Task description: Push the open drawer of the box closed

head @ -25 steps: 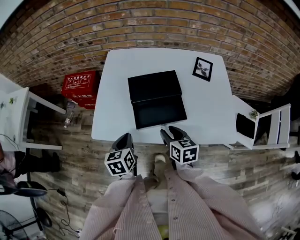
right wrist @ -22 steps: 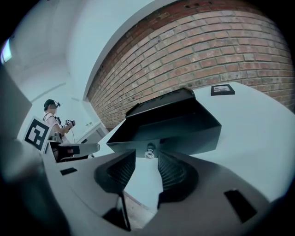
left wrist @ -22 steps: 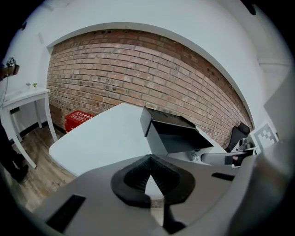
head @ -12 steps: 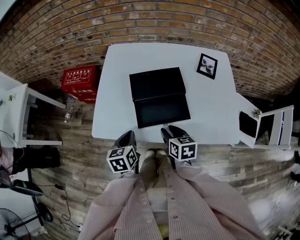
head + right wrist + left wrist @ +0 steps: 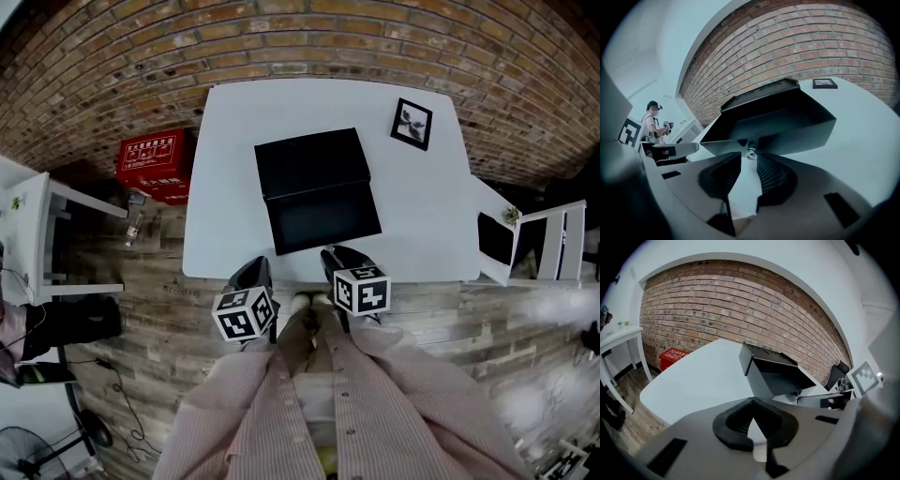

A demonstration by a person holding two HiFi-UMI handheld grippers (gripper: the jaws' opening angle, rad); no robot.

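The approach is in hand. On the white worktop [image 5: 234, 169], the black rectangular box [image 5: 309, 161] has its open drawer [image 5: 323, 217] facing the right hand-held gripper [image 5: 749, 161]. That gripper's jaws are closing about the small metal knob [image 5: 751, 153] (not yet pinched). The left hand-held gripper [image 5: 751, 401] is held together, empty. A straight inward push is called for next.

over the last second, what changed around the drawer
The right gripper has edged slightly closer to the drawer front. Its jaws are closing with the knob at their tips, not yet pinched. Nothing has been taken hold of or let go. The drawer is still open, and the box and the shut left gripper have stayed where they were.
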